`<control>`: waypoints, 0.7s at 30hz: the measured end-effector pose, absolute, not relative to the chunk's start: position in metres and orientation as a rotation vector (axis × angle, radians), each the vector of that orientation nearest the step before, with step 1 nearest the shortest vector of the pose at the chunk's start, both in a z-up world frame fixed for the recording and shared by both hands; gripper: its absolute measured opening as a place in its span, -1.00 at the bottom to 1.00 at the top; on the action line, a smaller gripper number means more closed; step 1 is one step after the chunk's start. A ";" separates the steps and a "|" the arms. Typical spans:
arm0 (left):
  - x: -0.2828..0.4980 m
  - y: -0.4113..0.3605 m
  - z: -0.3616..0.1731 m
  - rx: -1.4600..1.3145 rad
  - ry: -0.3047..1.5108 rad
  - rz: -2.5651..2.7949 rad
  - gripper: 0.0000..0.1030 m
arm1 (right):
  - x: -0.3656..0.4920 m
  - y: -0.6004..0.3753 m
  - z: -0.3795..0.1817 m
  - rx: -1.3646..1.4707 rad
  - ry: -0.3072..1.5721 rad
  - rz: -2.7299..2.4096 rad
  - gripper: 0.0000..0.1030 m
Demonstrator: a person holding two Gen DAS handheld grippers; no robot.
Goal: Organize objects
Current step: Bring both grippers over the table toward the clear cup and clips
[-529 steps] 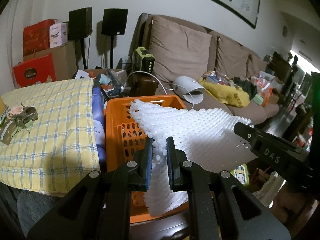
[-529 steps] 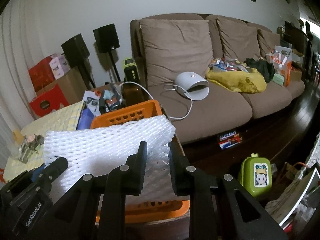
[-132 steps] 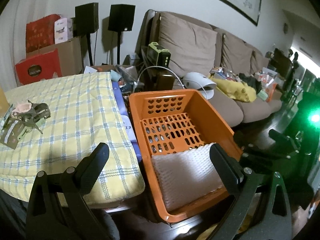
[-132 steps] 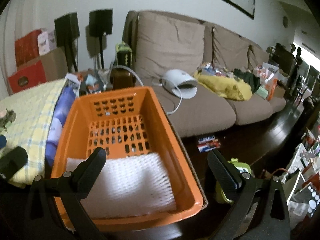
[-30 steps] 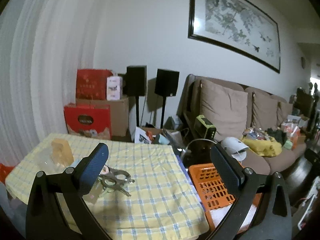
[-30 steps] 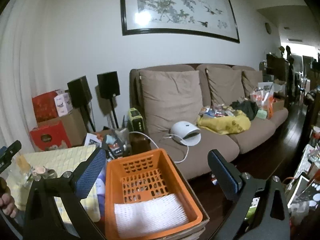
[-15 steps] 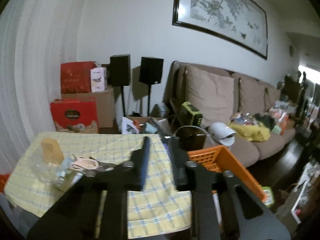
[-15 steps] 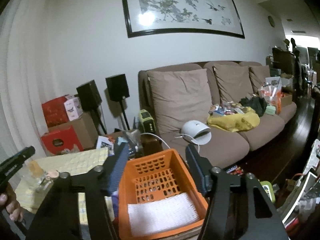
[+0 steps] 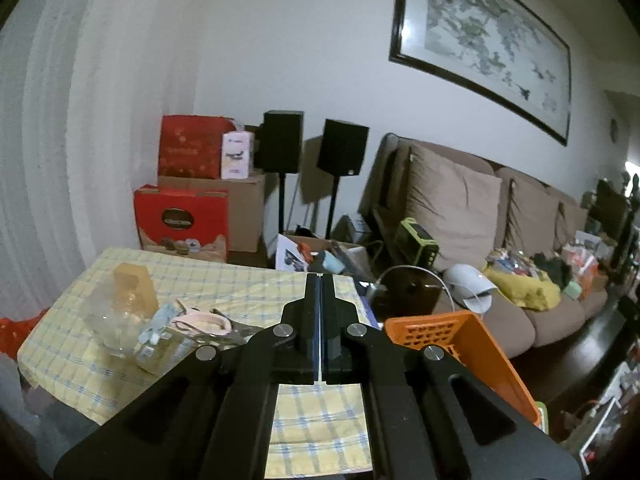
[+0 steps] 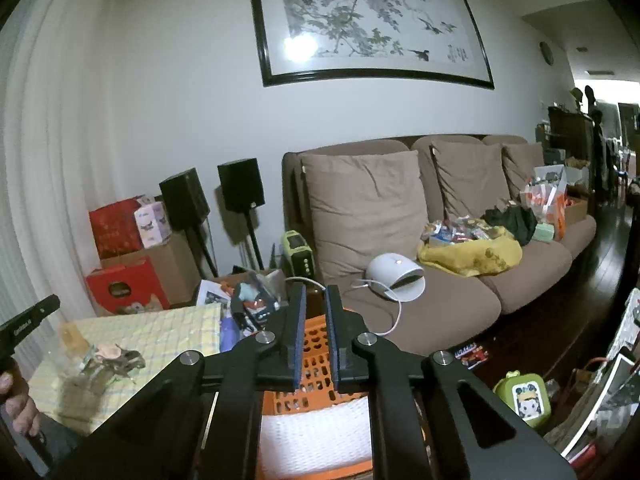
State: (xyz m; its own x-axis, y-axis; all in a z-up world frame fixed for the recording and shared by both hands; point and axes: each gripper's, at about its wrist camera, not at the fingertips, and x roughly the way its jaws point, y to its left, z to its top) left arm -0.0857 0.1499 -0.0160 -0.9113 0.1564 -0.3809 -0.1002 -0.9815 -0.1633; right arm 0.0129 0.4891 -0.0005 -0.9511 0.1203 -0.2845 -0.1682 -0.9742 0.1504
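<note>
My left gripper (image 9: 321,280) hangs above the yellow checked tablecloth (image 9: 224,284); its jaws are closing, the pads meet and nothing is between them. A pile of small items (image 9: 192,322) lies on the cloth to its left: a clear bag, a pink piece and an amber block (image 9: 132,280). My right gripper (image 10: 316,292) hovers over the orange basket (image 10: 316,344); its jaws are closing to a thin gap that holds nothing. A white foam sheet (image 10: 316,436) lies in the basket's near end. The basket (image 9: 460,340) stands beside the table's right edge.
A brown sofa (image 10: 400,240) with a white device (image 10: 396,270), a yellow bundle and bags runs along the wall. Two black speakers (image 9: 312,146) and red boxes (image 9: 180,220) stand behind the table. A hand (image 10: 16,404) shows at the left edge. A green case (image 10: 524,396) lies on the dark floor.
Both grippers' jaws have gone from wide open to closed with nothing in them. The left view has shifted, so the basket now shows further right.
</note>
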 end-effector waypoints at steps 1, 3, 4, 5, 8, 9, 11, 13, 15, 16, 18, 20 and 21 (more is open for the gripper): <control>-0.087 0.148 -0.016 -0.601 -0.210 2.947 -1.00 | 0.013 0.488 0.000 -0.414 0.257 2.954 -0.85; -0.087 0.142 -0.015 -0.597 -0.200 2.959 -1.00 | 0.012 0.489 -0.001 -0.419 0.255 2.956 -0.85; -0.087 0.140 -0.014 -0.598 -0.197 2.964 -1.00 | 0.011 0.488 -0.001 -0.423 0.255 2.958 -0.86; -0.087 0.138 -0.014 -0.599 -0.191 2.968 -1.00 | 0.010 0.488 -0.001 -0.430 0.254 2.961 -0.86; -0.086 0.137 -0.012 -0.592 -0.159 2.985 -1.00 | 0.007 0.485 -0.002 -0.451 0.249 2.969 -0.86; -0.085 0.136 -0.011 -0.590 -0.150 2.986 -1.00 | 0.006 0.484 -0.003 -0.458 0.248 2.972 -0.86; -0.084 0.136 -0.010 -0.591 -0.142 2.984 -0.99 | 0.005 0.482 -0.004 -0.469 0.248 2.980 -0.85; -0.083 0.133 -0.010 -0.597 -0.140 2.981 -0.99 | 0.005 0.480 -0.006 -0.469 0.252 2.984 -0.85; -0.082 0.127 -0.010 -0.606 -0.136 2.992 -0.99 | 0.005 0.479 -0.006 -0.465 0.254 2.985 -0.85; -0.082 0.123 -0.010 -0.609 -0.138 2.998 -0.99 | 0.005 0.479 -0.007 -0.468 0.251 2.986 -0.83; -0.081 0.114 -0.009 -0.630 -0.148 2.996 -0.99 | 0.005 0.477 -0.007 -0.473 0.241 2.988 -0.79; -0.080 0.102 -0.008 -0.658 -0.160 2.982 -0.98 | 0.004 0.475 -0.008 -0.481 0.229 2.988 -0.79; -0.079 0.098 -0.008 -0.670 -0.162 2.976 -0.98 | 0.004 0.475 -0.009 -0.486 0.226 2.991 -0.79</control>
